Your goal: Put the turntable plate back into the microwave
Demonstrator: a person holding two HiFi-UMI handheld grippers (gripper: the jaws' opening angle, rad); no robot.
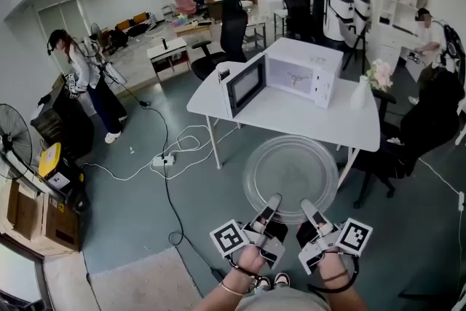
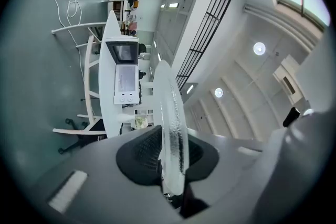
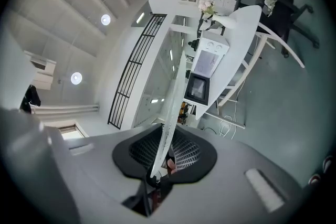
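Two handheld grippers carried one clear glass turntable plate (image 1: 291,172) between them, seen from above by a camera on the person's head. The left gripper (image 1: 271,206) and the right gripper (image 1: 309,209) sat side by side at the plate's near rim. Each gripper's own view showed its dark ribbed pads clamped on the rim, with the glass standing edge-on between the jaws. The plate hung in the air, roughly level, in front of a white table (image 1: 218,102), and its far edge overlapped the table's near edge in the head view.

On that table stood a white microwave (image 1: 314,73), well apart from the plate. Its door (image 1: 245,85) was swung wide open to the left, with the dark window panel facing the person. The cavity was lit (whatever lay inside was too small to make out). A slim white vase (image 1: 361,94) stood near the table's right end, just beside the microwave, with pale flowers (image 1: 380,73) behind it.

Around the table, a black office chair (image 1: 233,31) stood behind it. A white power strip (image 1: 162,160) lay on the grey floor to the left among loops of cable. A standing fan (image 1: 13,136) and cardboard boxes (image 1: 33,218) lined the left edge. One person (image 1: 87,76) stood at the far left and another person (image 1: 424,29) sat at the far right.
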